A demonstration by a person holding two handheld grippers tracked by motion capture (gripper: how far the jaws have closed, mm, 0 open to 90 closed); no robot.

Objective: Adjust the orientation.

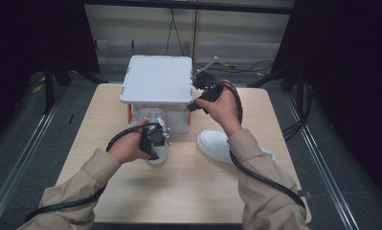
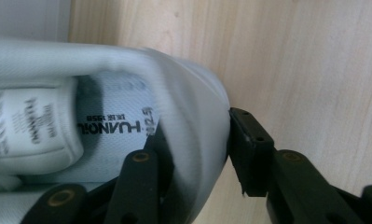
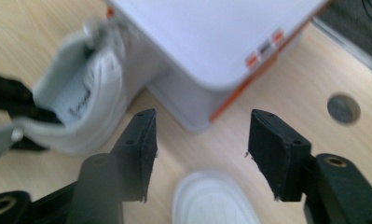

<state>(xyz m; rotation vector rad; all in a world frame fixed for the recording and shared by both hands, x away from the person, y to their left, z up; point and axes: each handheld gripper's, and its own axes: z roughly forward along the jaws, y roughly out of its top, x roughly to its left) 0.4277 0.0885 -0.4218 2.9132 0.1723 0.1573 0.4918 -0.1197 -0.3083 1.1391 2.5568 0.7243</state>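
- White shoebox [image 1: 156, 81] sits lidded at twelve o'clock on the table [image 1: 188, 191] in the high view; the left gripper [image 1: 156, 139] holds one white sneaker [image 1: 156, 132] just before it, while the second sneaker [image 1: 217, 143] lies at three o'clock, apart.
- Left gripper view: the jaws straddle that sneaker's heel wall [image 2: 193, 126], one inside, one outside, seemingly clamped.
- Right gripper view: the right gripper [image 3: 200, 149] hangs with jaws apart, empty, above the second sneaker's toe [image 3: 211, 200], box corner [image 3: 207, 100] at twelve.
- Judgement: packing barely begun, both shoes outside, lid on.
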